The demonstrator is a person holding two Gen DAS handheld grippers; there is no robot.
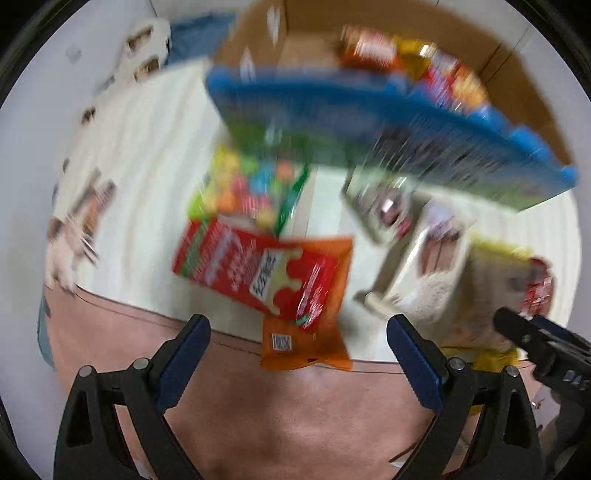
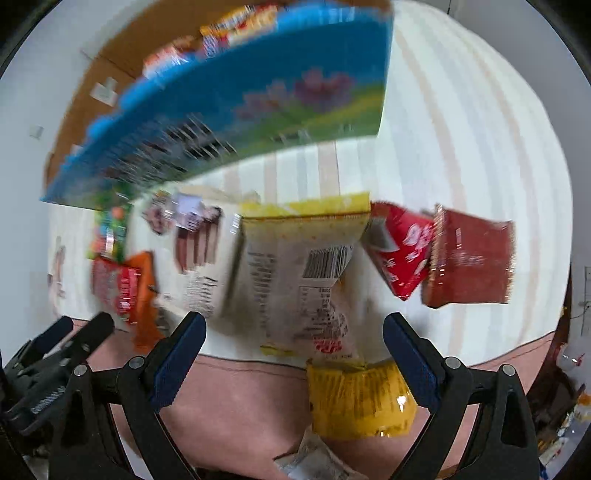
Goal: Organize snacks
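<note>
Both views are motion-blurred. My left gripper (image 1: 297, 332) is open and empty, just short of an orange packet (image 1: 306, 343) with a red packet (image 1: 258, 273) lying on it. A green candy bag (image 1: 251, 188) lies beyond. My right gripper (image 2: 293, 328) is open and empty over a white-and-yellow packet (image 2: 299, 266); a yellow packet (image 2: 360, 398) lies between its fingers. Two red packets (image 2: 400, 251) (image 2: 471, 258) lie to the right. A blue box (image 1: 369, 125) (image 2: 236, 103) holds snacks behind.
The snacks lie on a striped cream cloth (image 2: 461, 129) with a pink surface (image 1: 277, 413) at the near edge. A cardboard box (image 1: 406, 33) stands behind the blue box. The right gripper shows at the left wrist view's right edge (image 1: 543, 347).
</note>
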